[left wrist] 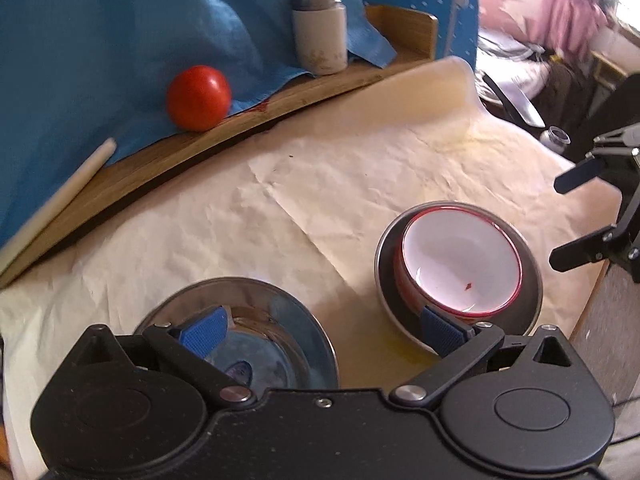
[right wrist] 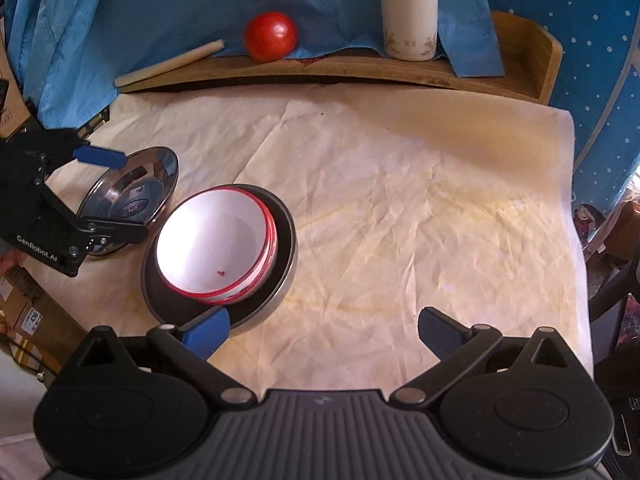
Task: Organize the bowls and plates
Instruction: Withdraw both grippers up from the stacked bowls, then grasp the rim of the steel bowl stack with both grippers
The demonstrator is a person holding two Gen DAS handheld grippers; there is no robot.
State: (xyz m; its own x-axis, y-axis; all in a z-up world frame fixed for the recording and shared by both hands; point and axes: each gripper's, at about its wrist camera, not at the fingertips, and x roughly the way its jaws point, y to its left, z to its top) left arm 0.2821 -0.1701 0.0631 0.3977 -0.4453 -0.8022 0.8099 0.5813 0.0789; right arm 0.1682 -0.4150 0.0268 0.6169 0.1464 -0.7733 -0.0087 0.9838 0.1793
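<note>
Jaws: both grippers' wide apart, empty | left gripper (left wrist: 324, 328) over steel plate (left wrist: 280, 308) | right gripper (right wrist: 324, 330) | bowl (right wrist: 216, 246) in dark plate (right wrist: 286, 240), 3 o'clock of steel plate | tomato (right wrist: 271, 36) at 12

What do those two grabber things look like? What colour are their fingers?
Both are black plastic. The left gripper has a smooth speckled body with two round discs, silver rivets and blue ribbed fingers. The right gripper has a grooved grey middle and blue pads too. White "GenRobot.AI" lettering shows on the left one's side.
</note>
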